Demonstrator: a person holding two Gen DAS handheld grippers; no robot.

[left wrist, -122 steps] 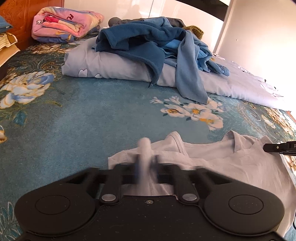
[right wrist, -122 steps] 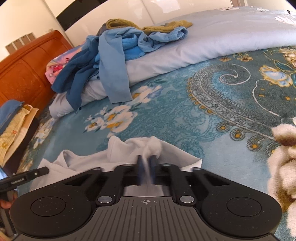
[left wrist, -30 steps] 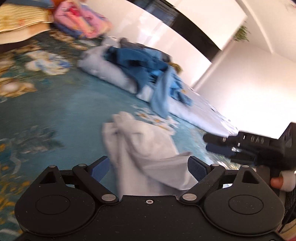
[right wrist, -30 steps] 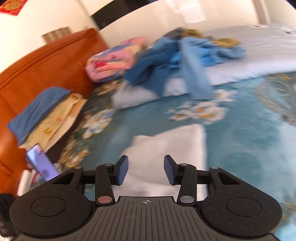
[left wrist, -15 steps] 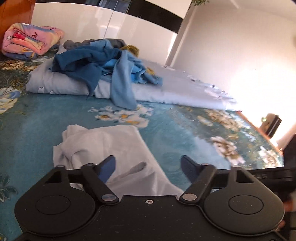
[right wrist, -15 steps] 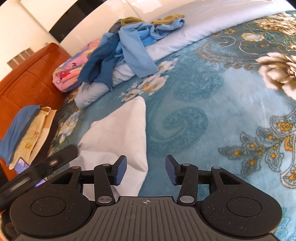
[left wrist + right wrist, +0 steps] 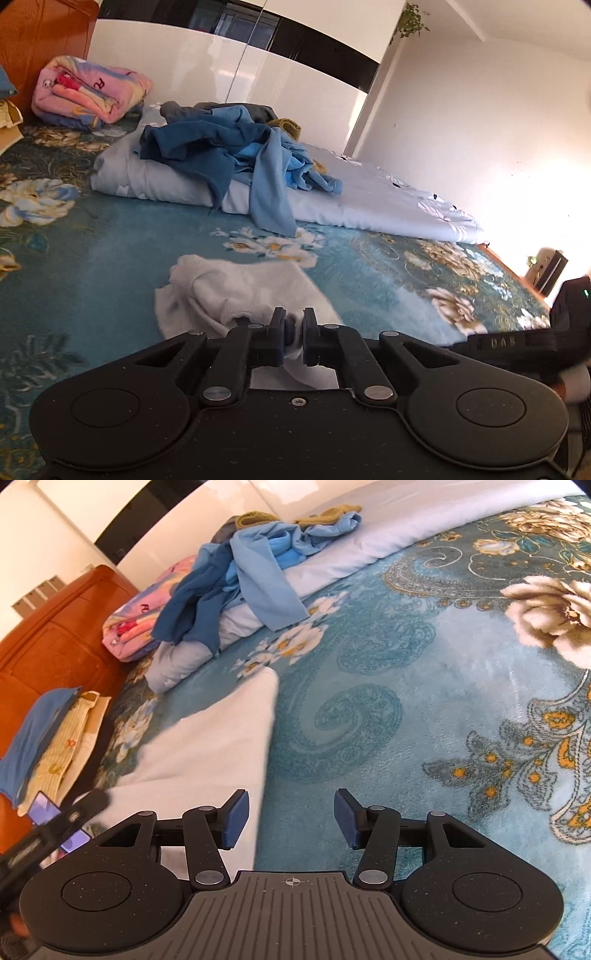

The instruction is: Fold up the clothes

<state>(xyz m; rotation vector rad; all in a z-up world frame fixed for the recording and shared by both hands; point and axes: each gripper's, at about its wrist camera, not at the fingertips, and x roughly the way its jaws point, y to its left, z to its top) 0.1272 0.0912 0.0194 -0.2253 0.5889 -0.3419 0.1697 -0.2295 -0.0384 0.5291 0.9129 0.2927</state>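
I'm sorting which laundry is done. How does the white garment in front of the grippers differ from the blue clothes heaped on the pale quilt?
The white garment lies partly folded, low on the teal floral blanket; the blue clothes sit heaped and unfolded on the folded pale quilt. The white garment is one piece; the blue clothes are several pieces in dark and light shades. The left gripper pinches the white garment; nothing touches the blue clothes. Both rest on the same bed.

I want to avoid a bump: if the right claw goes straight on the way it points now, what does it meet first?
Probably the teal floral plush blanket: only it lies ahead between the right claw's opening jaws. The folded white garment's edge sits just left of that line, though depth is unclear.
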